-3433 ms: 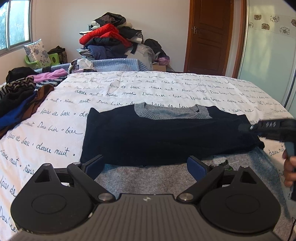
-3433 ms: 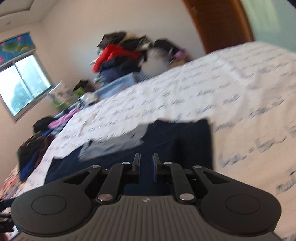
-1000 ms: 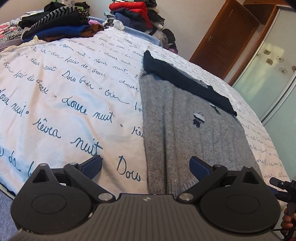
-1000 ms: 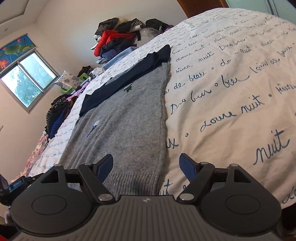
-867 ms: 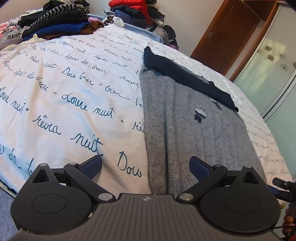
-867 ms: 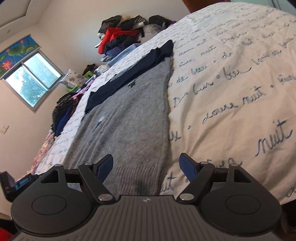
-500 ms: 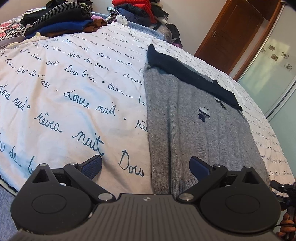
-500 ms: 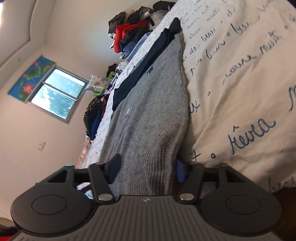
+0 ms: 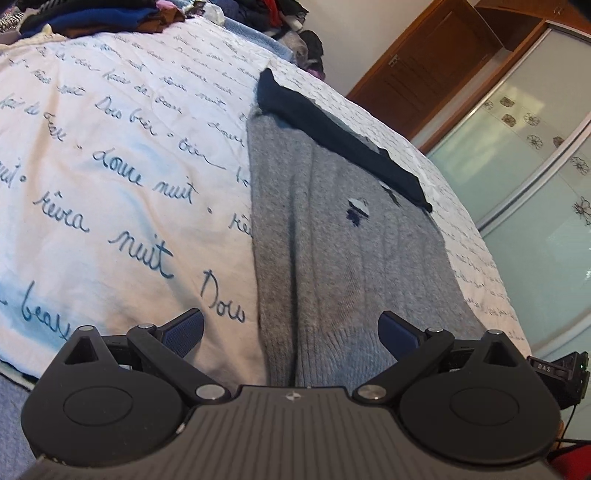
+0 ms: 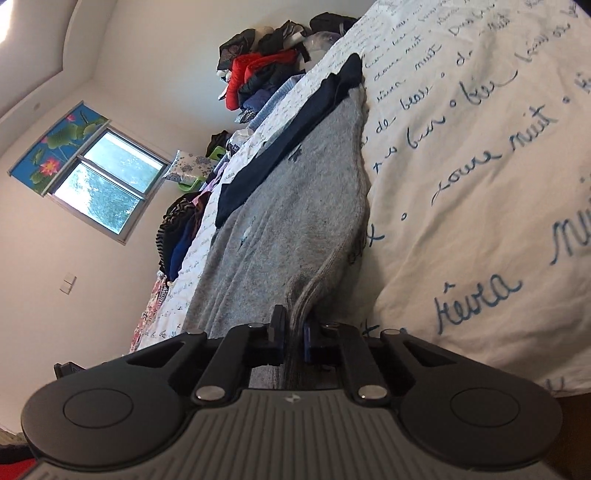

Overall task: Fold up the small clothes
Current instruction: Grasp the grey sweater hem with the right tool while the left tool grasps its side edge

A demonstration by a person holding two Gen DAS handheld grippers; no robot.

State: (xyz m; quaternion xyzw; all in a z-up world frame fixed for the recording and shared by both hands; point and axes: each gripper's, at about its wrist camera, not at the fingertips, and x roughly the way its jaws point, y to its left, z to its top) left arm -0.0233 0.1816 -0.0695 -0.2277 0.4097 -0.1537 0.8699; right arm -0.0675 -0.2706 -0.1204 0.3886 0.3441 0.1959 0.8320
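A grey knit sweater [image 9: 343,251] with navy sleeves folded across its far end lies on the bed. In the left wrist view my left gripper [image 9: 291,328] stands open over the sweater's near left hem corner, one finger on the sheet side, the other above the knit. In the right wrist view my right gripper [image 10: 291,332] is shut on the hem of the grey sweater [image 10: 291,206] at its near right corner, the ribbed edge pinched between the blue pads. The navy sleeves [image 10: 295,136] run along the sweater's far edge.
A white bedspread [image 9: 103,177] with blue script covers the bed. Stacked clothes [image 9: 92,14] sit at the far left corner and a clothes heap [image 10: 266,74] at the back. A wooden door [image 9: 424,77] and a glass wardrobe [image 9: 535,192] stand to the right. A window [image 10: 107,181] is on the left wall.
My right gripper dropped low to the hem corner and its jaws went from wide open to shut on the knit. The left gripper stayed open at the left corner, tilting slightly.
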